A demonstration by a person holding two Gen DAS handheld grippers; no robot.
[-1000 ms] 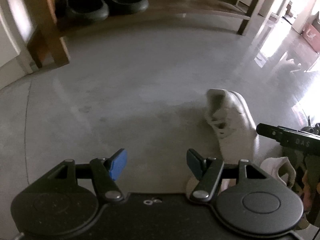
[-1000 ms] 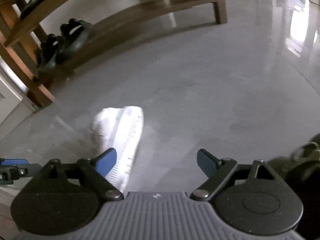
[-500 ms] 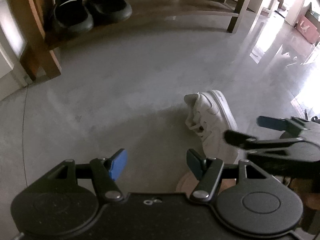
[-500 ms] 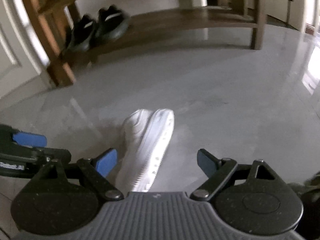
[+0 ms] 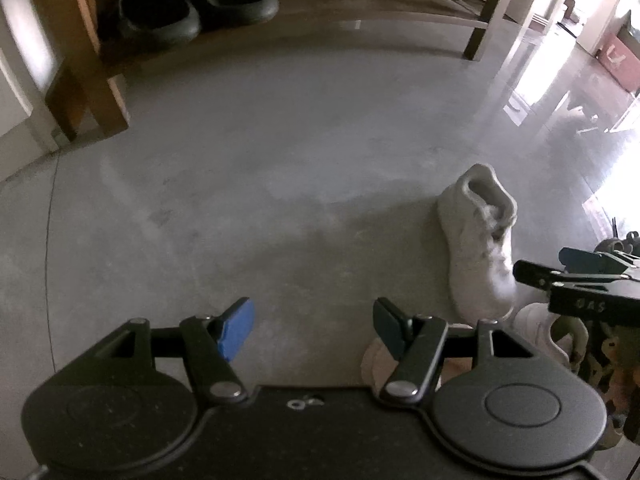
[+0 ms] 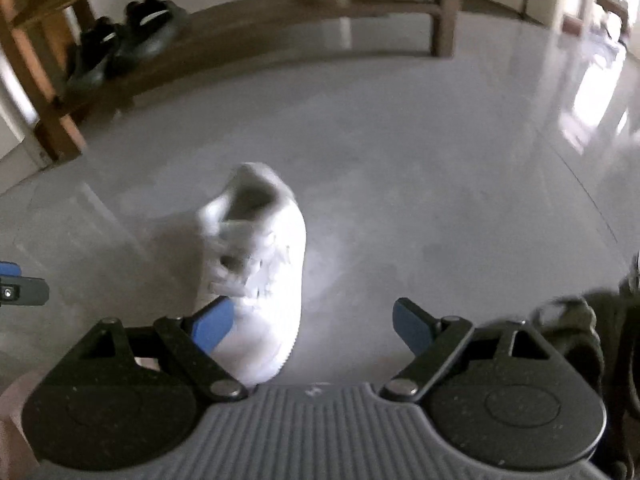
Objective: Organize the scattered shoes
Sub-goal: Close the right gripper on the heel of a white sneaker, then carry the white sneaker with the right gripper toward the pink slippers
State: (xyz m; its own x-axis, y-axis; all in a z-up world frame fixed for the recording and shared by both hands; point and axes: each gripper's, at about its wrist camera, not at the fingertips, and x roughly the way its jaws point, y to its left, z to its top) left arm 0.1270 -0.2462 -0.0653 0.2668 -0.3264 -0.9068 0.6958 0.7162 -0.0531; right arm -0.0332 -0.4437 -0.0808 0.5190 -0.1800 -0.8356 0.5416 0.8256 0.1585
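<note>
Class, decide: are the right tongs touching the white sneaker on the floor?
Cannot tell. In the right wrist view the open right tongs overlap the white sneaker; its blue pad hides any gap.

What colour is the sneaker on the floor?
White sneaker, shown best in the right wrist view.

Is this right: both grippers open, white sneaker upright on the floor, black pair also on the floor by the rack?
One error: the black pair sits on the rack's bottom shelf, not on the floor, as the left wrist view shows. The rest holds: left gripper and right gripper open, white sneaker upright on the floor.
</note>
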